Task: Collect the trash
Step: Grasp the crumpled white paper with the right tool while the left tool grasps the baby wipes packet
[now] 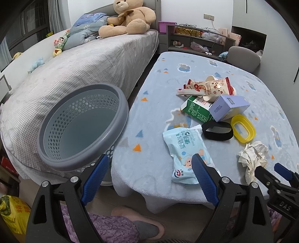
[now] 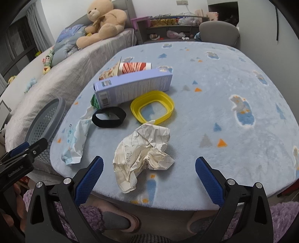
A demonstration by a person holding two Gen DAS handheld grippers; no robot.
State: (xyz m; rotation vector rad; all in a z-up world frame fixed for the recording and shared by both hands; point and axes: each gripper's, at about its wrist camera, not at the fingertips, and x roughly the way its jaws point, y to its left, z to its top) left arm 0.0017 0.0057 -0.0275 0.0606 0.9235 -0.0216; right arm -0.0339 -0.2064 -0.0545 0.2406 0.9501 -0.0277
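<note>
My right gripper (image 2: 149,175), jaws spread, frames the crumpled paper (image 2: 144,153) on the desk (image 2: 233,78); left gripper (image 1: 151,173), jaws likewise spread, waits beside the empty basket (image 1: 84,127).

Even, soft indoor light, faint shadows, sharp focus, strong fisheye bending with dark corners.

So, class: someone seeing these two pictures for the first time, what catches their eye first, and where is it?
Probably the crumpled white lined paper on the blue fleece table cover, just ahead of the open right gripper. Next, the empty grey perforated plastic bin left of the table, and the big tan teddy bear on the bed behind.
</note>
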